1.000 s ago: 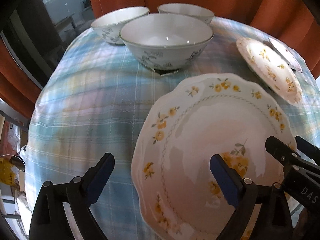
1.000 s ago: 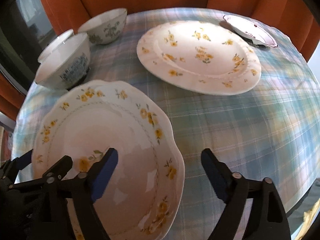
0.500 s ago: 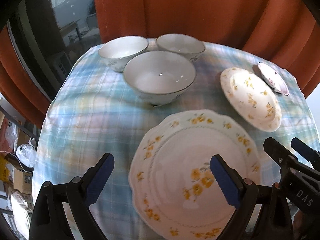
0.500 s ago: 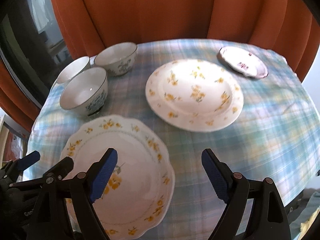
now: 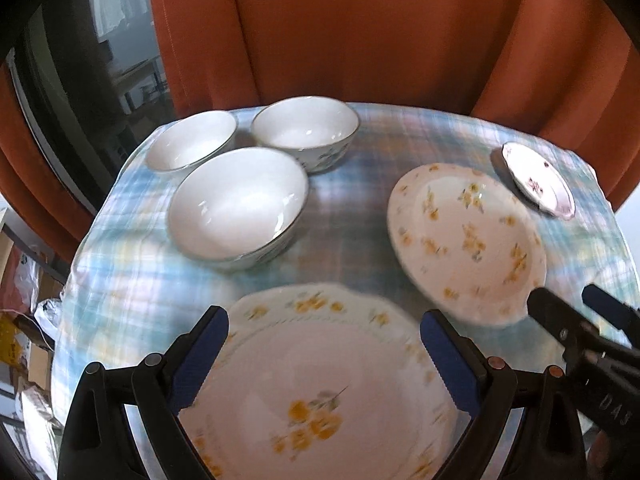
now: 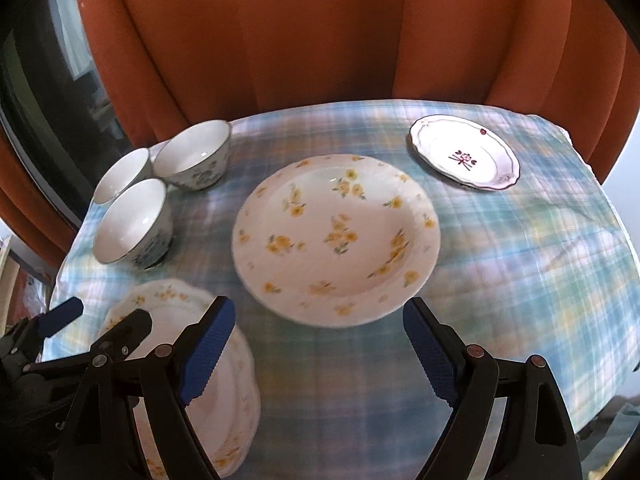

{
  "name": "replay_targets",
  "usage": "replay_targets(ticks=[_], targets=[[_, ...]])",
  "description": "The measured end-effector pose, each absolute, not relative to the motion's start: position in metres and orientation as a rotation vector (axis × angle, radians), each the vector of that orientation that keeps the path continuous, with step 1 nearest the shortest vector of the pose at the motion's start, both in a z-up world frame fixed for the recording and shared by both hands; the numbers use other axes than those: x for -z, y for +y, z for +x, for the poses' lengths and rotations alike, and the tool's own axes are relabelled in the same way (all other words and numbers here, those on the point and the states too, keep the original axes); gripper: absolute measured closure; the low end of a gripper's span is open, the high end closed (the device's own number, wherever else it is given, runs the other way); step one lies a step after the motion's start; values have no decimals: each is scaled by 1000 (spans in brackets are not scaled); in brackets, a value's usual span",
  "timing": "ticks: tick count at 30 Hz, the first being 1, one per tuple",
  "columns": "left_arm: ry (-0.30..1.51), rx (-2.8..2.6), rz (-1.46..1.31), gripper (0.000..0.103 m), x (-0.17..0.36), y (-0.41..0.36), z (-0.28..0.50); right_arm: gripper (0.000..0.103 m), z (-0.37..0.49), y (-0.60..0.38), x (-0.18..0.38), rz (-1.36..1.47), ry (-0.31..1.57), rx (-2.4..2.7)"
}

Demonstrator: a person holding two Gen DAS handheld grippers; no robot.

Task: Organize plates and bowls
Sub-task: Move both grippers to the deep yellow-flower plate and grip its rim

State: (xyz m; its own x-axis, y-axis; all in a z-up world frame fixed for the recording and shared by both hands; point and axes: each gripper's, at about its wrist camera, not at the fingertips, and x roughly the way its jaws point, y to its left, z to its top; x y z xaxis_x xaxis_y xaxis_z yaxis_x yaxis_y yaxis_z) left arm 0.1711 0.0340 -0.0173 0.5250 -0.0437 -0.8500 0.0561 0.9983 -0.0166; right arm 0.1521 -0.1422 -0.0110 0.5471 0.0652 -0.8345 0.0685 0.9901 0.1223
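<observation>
A scalloped yellow-flower plate (image 5: 320, 376) lies at the table's near edge, under my open, empty left gripper (image 5: 324, 354); it also shows in the right wrist view (image 6: 224, 392). A round yellow-flower plate (image 6: 336, 236) lies mid-table, beyond my open, empty right gripper (image 6: 316, 344); in the left wrist view it sits at the right (image 5: 468, 240). A small plate with a purple motif (image 6: 464, 158) is at the far right. Three white bowls with blue patterns (image 5: 238, 208) (image 5: 306, 130) (image 5: 192, 146) cluster at the far left.
The round table carries a blue plaid cloth (image 6: 520, 260). Orange curtains (image 6: 320, 32) hang right behind it. A dark window (image 5: 80, 80) is at the left. My right gripper's fingers (image 5: 568, 328) show at the right of the left wrist view.
Both grippers have pulled back and up from the table, so the plates and bowls look smaller and farther. The dishes have not moved. Both grippers stay open.
</observation>
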Motion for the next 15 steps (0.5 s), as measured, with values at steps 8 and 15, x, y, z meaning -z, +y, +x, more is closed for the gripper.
replay_targets(ticks=[8,15], targets=[[1028,29,14,7,27,-14,214,15,199,-185,15,107,1002,-28],[1023,-37,58,12,53,-48,246,15,243,-217,39,136,1025,-37]])
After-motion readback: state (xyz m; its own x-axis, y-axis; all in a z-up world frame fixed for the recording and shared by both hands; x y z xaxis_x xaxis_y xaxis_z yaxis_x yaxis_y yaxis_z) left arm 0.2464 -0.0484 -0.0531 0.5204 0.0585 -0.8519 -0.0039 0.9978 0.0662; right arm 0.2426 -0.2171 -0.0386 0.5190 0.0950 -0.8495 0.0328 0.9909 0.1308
